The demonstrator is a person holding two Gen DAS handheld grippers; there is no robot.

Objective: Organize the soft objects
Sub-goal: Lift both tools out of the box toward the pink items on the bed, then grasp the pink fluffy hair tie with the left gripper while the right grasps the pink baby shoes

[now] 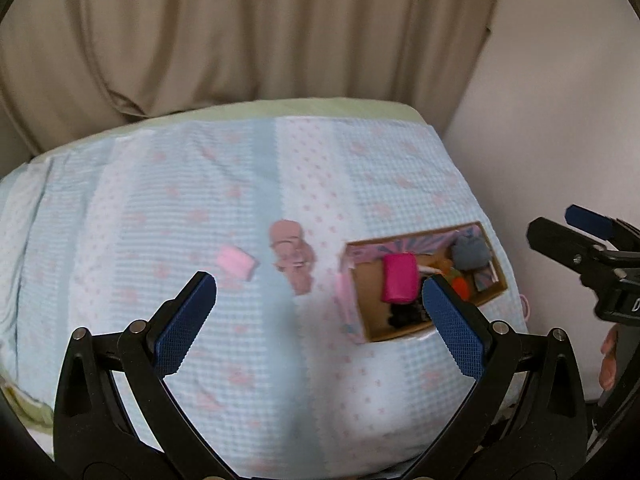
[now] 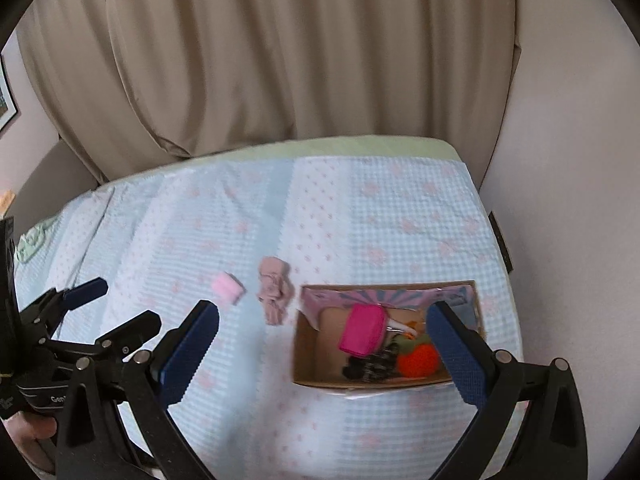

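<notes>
Bedspread (image 2: 360, 220): cardboard box (image 2: 304, 360) w/ magenta pouch (image 2: 362, 330), orange plush (image 2: 418, 358).

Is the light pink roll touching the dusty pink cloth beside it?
Apart. In the left wrist view a strip of bedspread shows between the roll and the cloth; the right wrist view shows the same gap.

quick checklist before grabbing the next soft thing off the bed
1. Left gripper open and empty: ok.
2. Right gripper open and empty: ok.
3. Items left outside the box: light pink roll and dusty pink piece lie on the bedspread: not ok.
4. The two lie apart, nothing on top: ok.
5. Free space in the box, bare floor at its left end: ok.
6. Grippers clear of each other: ok.
</notes>
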